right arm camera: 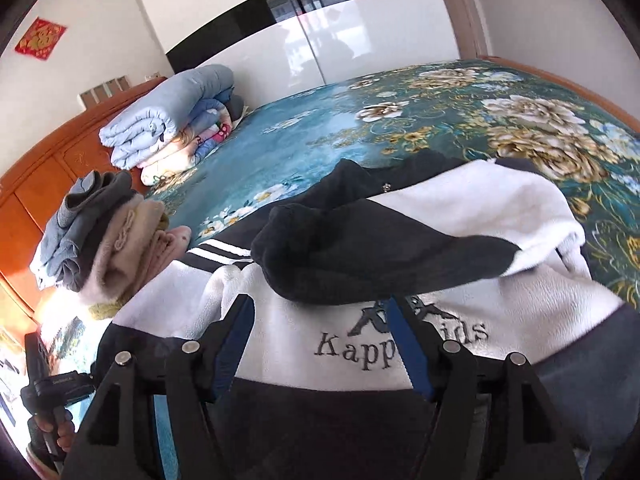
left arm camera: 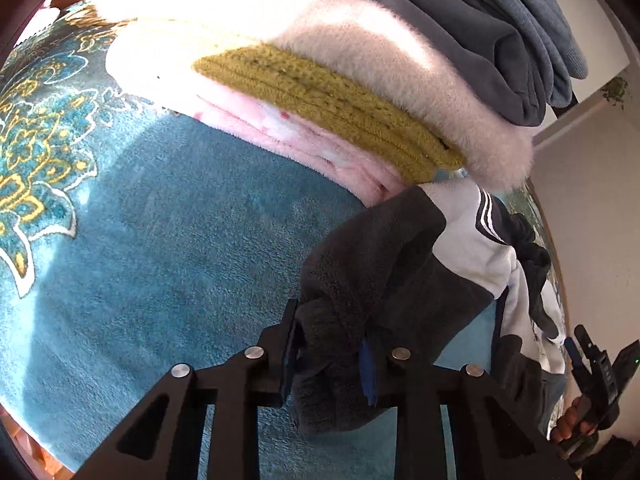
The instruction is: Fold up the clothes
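Observation:
A black and white fleece jacket (right arm camera: pixel 500 200) with "Kappa kids" lettering lies on the bed, one dark sleeve (right arm camera: pixel 360 256) folded across its white chest. In the left wrist view, my left gripper (left arm camera: pixel 330 356) is shut on the dark sleeve cuff (left arm camera: pixel 360 280), low over the blue cover, with fleece bunched between the pads. My right gripper (right arm camera: pixel 320 336) hangs open just above the white chest by the lettering. Its fingers (right arm camera: pixel 236 328) stand wide apart with nothing pinched.
A stack of folded clothes (left arm camera: pixel 320 92) in pink, mustard, cream and grey sits beside the jacket, also visible as a stack (right arm camera: pixel 104 248) at left. The floral blue bed cover (right arm camera: pixel 360 140) stretches beyond. Folded quilts (right arm camera: pixel 168 128) rest against the wooden headboard (right arm camera: pixel 48 176).

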A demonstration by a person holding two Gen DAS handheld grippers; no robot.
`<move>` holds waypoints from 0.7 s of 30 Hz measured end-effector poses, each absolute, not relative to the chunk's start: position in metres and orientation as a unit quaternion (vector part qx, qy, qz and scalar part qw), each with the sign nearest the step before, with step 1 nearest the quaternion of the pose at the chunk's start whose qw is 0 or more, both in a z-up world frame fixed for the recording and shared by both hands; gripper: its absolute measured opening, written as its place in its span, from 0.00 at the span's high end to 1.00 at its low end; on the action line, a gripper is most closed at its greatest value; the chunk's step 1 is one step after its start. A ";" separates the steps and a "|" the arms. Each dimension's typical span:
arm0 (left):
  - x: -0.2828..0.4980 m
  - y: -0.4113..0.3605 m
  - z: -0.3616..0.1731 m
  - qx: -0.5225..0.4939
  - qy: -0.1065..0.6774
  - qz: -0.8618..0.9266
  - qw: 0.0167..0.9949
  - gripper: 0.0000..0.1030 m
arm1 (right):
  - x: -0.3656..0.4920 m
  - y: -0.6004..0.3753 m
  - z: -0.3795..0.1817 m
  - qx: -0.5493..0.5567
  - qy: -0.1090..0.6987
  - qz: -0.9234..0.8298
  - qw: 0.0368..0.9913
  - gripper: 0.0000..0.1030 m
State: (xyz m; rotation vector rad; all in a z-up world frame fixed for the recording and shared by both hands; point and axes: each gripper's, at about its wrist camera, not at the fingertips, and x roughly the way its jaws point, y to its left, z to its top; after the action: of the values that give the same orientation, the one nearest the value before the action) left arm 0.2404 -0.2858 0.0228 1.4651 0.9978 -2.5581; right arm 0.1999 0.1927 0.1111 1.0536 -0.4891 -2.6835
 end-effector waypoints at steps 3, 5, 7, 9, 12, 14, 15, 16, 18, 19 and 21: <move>0.242 -0.268 0.059 0.458 0.315 -0.831 -0.027 0.77 | 0.208 0.221 0.108 0.337 -0.219 -0.910 0.103 0.32; 0.238 -0.252 0.096 0.438 0.308 -0.842 -0.066 0.78 | 0.210 0.239 0.106 0.323 -0.244 -0.910 0.091 0.32; 0.220 -0.228 0.138 0.423 0.289 -0.854 -0.096 0.78 | 0.214 0.256 0.101 0.311 -0.272 -0.907 0.082 0.32; 0.196 -0.201 0.180 0.411 0.263 -0.864 -0.120 0.78 | 0.219 0.274 0.094 0.298 -0.296 -0.905 0.073 0.32; 0.155 -0.154 0.240 0.402 0.219 -0.876 -0.151 0.78 | 0.229 0.301 0.083 0.282 -0.321 -0.903 0.042 0.32; 0.125 -0.111 0.271 0.401 0.179 -0.882 -0.173 0.78 | 0.233 0.319 0.080 0.270 -0.355 -0.895 0.032 0.32; 0.110 -0.083 0.278 0.403 0.158 -0.882 -0.186 0.78 | 0.235 0.328 0.079 0.263 -0.375 -0.889 0.030 0.32; 0.095 -0.055 0.286 0.405 0.138 -0.882 -0.199 0.78 | 0.237 0.337 0.078 0.255 -0.394 -0.882 0.029 0.32; 0.067 0.000 0.295 0.412 0.098 -0.879 -0.221 0.78 | 0.239 0.347 0.079 0.245 -0.409 -0.879 0.022 0.32; 0.060 0.029 0.284 0.424 0.078 -0.874 -0.225 0.78 | 0.240 0.349 0.081 0.244 -0.408 -0.879 0.016 0.32; 0.045 0.087 0.262 0.448 0.038 -0.863 -0.233 0.78 | 0.238 0.350 0.082 0.262 -0.392 -0.882 -0.011 0.32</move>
State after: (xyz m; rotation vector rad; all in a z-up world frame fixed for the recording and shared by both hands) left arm 0.0446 0.0869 0.2615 1.6623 0.1415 -3.2024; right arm 0.2377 0.3503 0.0825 0.8283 -1.2387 -2.7907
